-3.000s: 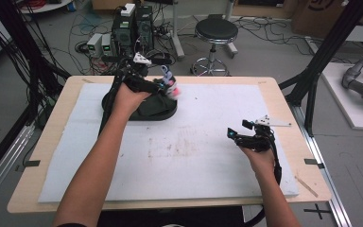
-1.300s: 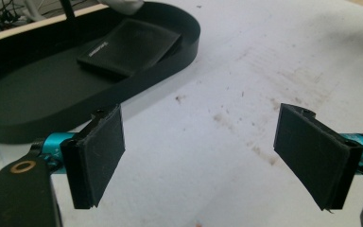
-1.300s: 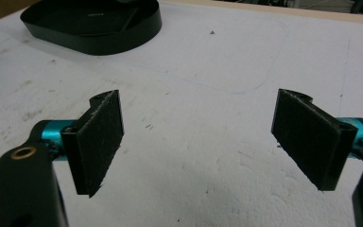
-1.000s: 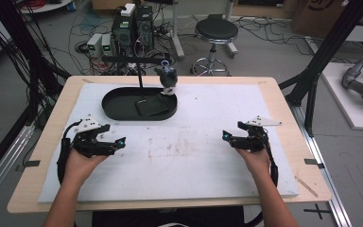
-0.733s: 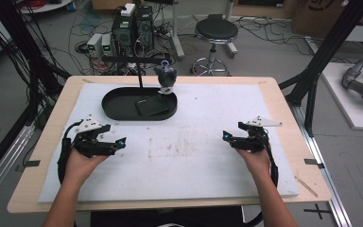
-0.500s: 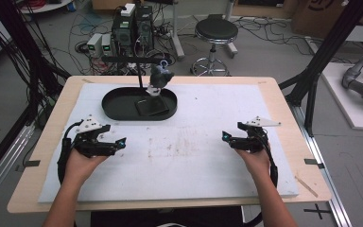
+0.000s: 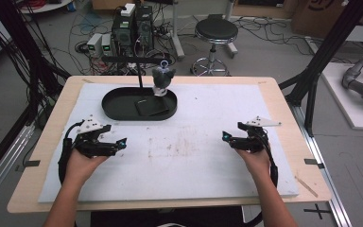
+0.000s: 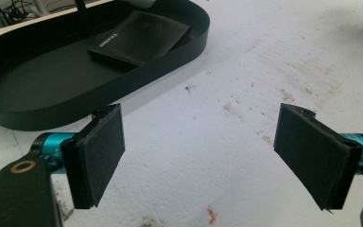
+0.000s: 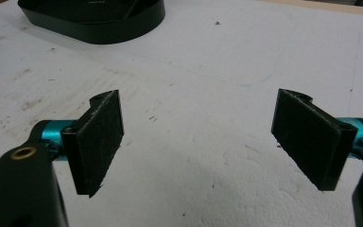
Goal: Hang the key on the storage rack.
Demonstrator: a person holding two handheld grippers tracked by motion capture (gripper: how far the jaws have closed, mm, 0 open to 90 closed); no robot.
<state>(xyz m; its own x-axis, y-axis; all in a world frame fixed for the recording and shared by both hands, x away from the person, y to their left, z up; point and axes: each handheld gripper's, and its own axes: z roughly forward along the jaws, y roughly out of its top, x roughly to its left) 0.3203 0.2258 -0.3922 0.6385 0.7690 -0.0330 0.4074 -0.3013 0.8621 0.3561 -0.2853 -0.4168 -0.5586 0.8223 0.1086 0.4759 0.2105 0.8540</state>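
Left gripper (image 8: 203, 161), jaws spread wide with nothing between them, over a stained white mat (image 8: 246, 118). At eleven o'clock, a black oval tray (image 8: 38, 90) holds a flat black wallet (image 8: 139, 38).

The tray (image 8: 137, 71) looks like smooth, slightly glossy black plastic. The white mat (image 7: 203, 156) is rough, matt and stained

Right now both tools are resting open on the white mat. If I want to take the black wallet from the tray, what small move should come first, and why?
Probably move the left tool forward toward the black oval tray. Its jaws stand wide open with nothing between them, and it sits nearer the tray than the right tool. The wallet lies flat at the tray's right end, under the small hanging grey object, so approach low.
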